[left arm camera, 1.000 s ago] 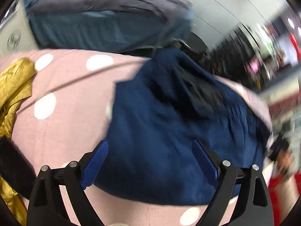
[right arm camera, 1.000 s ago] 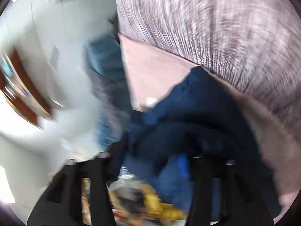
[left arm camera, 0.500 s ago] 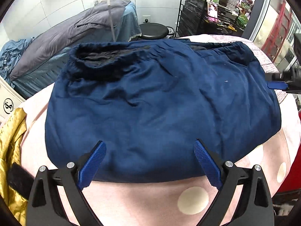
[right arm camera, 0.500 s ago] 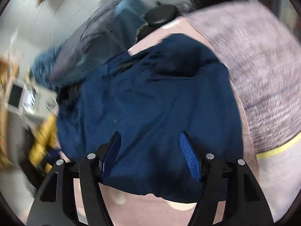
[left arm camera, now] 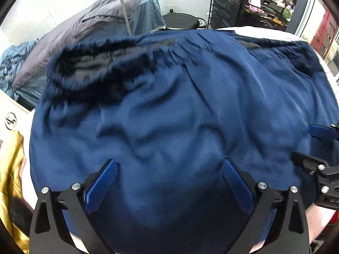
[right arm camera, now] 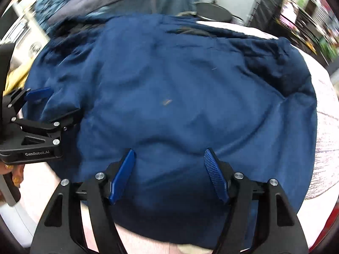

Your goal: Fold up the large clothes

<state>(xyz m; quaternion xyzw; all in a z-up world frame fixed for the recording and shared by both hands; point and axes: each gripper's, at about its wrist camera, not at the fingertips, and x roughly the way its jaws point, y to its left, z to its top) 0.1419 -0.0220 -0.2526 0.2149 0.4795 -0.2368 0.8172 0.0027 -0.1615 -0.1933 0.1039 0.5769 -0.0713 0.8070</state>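
Observation:
A large navy blue garment (left arm camera: 169, 110) lies spread and wrinkled on a pink polka-dot cloth, its dark-lined elastic opening at the far left (left arm camera: 89, 63). My left gripper (left arm camera: 168, 186) is open and empty, low over the garment's near edge. My right gripper (right arm camera: 169, 173) is also open and empty over the near edge of the same garment (right arm camera: 180, 97). Each gripper shows in the other's view: the right one at the right edge (left arm camera: 320, 148), the left one at the left edge (right arm camera: 44, 110).
A yellow garment (left arm camera: 10, 182) lies at the left of the table. Behind stand a grey and blue covered heap (left arm camera: 101, 23), a black round stool (left arm camera: 180, 21) and black wire shelves (left arm camera: 233, 6). A knitted pinkish cloth (right arm camera: 326, 127) lies at the right.
Both grippers have moved in lower and closer over the near edge of the blue garment, side by side. The garment now fills both views. Both stay open.

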